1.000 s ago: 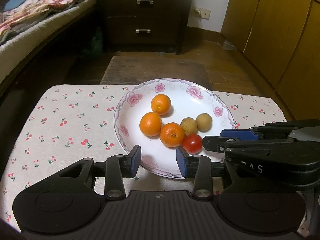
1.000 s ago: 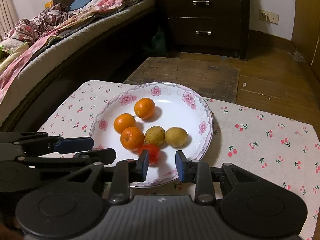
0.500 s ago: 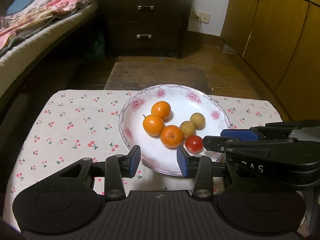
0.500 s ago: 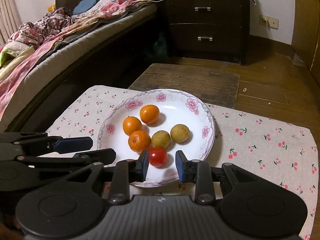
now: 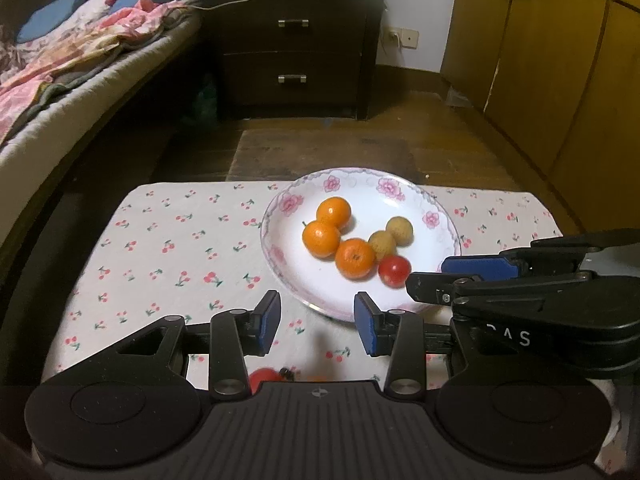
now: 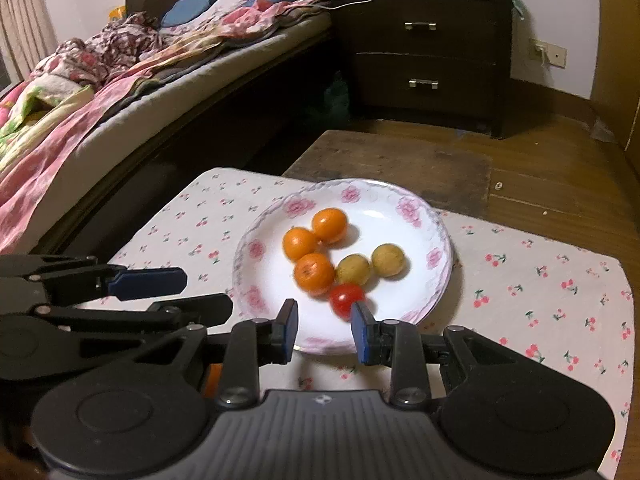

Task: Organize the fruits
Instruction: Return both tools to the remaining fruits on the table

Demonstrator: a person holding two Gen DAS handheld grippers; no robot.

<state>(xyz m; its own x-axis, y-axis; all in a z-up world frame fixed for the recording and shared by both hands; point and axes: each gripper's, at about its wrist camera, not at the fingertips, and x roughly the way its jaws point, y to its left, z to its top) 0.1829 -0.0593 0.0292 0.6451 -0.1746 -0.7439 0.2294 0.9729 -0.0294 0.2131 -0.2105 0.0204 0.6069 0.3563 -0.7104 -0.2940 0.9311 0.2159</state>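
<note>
Left wrist view: left claw (image 5: 316, 320) sits low over the near edge of the plate (image 5: 280, 254), jaws apart w/ nothing between them, only cherry-print cloth (image 5: 168, 256) and plate rim seen through the gap. The plate is on the cloth-covered counter, floral rim, holding three oranges (image 5: 354, 258) in a touching cluster, two tan round fruits (image 5: 399, 231) touching each other just right of them, and one red tomato (image 5: 395, 272) at the near right, touching the nearest orange. Right claw (image 5: 452, 276) comes in from the right side, tips just beside the tomato; its gap can't be judged from this angle. A second red fruit (image 5: 265, 378) peeks out on the cloth under the left claw's body, partly hidden.

Right wrist view: right claw (image 6: 325, 326) hangs over the plate's (image 6: 438, 280) near rim, jaws narrowly apart, empty. Tomato (image 6: 346, 299) lies on the plate just past the right pad (image 6: 360, 330); contact can't be told. Oranges (image 6: 314, 273) and tan fruits (image 6: 388, 260) lie farther in. Left claw (image 6: 204, 292) lies at left, over the cloth (image 6: 540, 280). Bed (image 6: 120, 80) and dark dresser (image 6: 424, 48) beyond.
</note>
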